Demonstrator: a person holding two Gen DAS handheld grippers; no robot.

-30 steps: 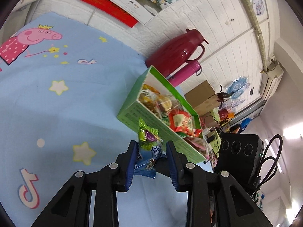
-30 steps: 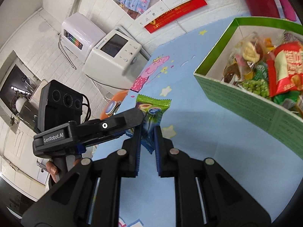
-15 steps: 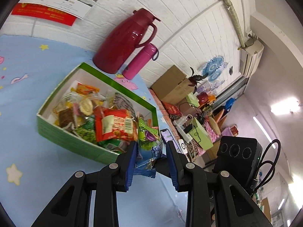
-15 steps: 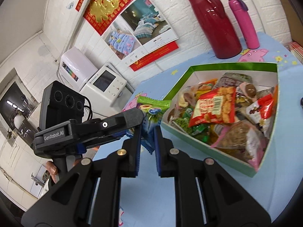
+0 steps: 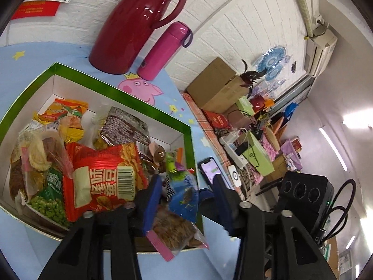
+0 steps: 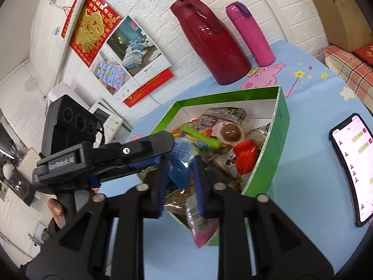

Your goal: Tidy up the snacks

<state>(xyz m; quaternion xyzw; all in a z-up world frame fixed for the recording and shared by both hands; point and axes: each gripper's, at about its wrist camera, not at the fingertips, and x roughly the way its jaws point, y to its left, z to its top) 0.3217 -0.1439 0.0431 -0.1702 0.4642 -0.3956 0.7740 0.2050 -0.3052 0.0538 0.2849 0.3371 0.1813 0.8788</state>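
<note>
Black tongs (image 5: 186, 200) — blue pads (image 5: 151, 200), silver screws.

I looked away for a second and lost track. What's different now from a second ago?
The left gripper carried the blue-green snack packet from over the tablecloth to above the green box, and its fingers have spread, letting the packet go. The right gripper came along and has also widened; whether it touches the packet is unclear. The red thermos, pink bottle and box contents look unchanged.

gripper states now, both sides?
Left gripper: open, blue-green snack packet loose between its fingers.
Right gripper: open, empty.
</note>
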